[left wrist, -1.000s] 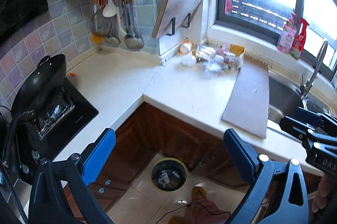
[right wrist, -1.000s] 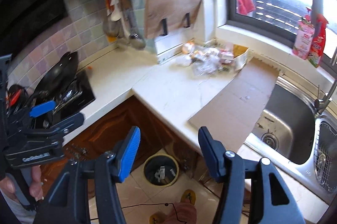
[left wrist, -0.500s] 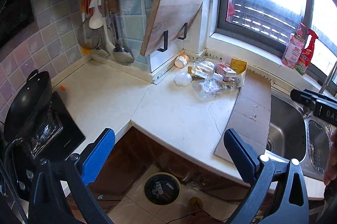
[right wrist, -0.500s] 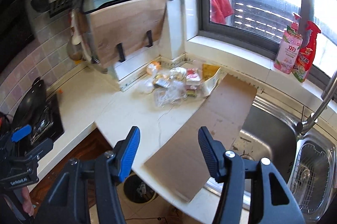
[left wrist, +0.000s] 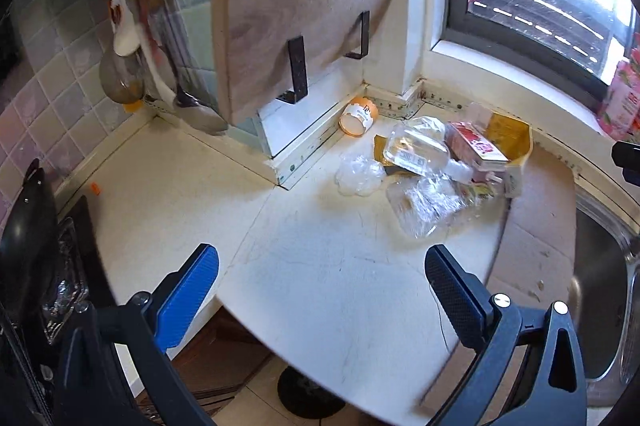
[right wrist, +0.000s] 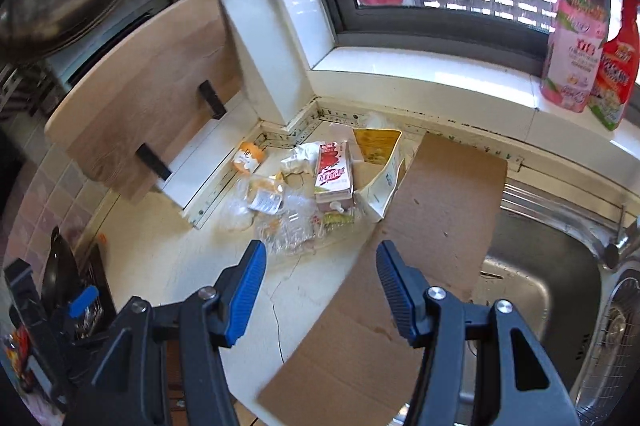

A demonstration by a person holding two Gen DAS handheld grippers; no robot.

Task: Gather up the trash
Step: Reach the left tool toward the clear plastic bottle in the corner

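A pile of trash lies in the counter's back corner: an orange cup [left wrist: 359, 115] on its side, crumpled clear plastic [left wrist: 424, 203], a clear clamshell box [left wrist: 416, 145], a red and white carton [left wrist: 476, 147] and a yellow bag [left wrist: 510, 137]. The right wrist view shows the carton [right wrist: 334, 171], the cup [right wrist: 249, 155], the clear plastic [right wrist: 288, 226] and the yellow bag [right wrist: 376, 143]. My left gripper [left wrist: 320, 272] is open and empty over the counter, short of the pile. My right gripper [right wrist: 320, 272] is open and empty, just in front of the plastic.
A flat cardboard sheet [right wrist: 408, 258] overhangs the counter edge beside the sink [right wrist: 532, 266]. A wooden cutting board [left wrist: 296, 5] hangs above the corner. A black wok [left wrist: 24, 222] sits on the stove at left. A round bin [left wrist: 308, 396] stands on the floor below. Spray bottles [right wrist: 576, 49] stand on the sill.
Both grippers have moved forward and closer to the trash pile, which now looks much larger. Both stay open and empty.
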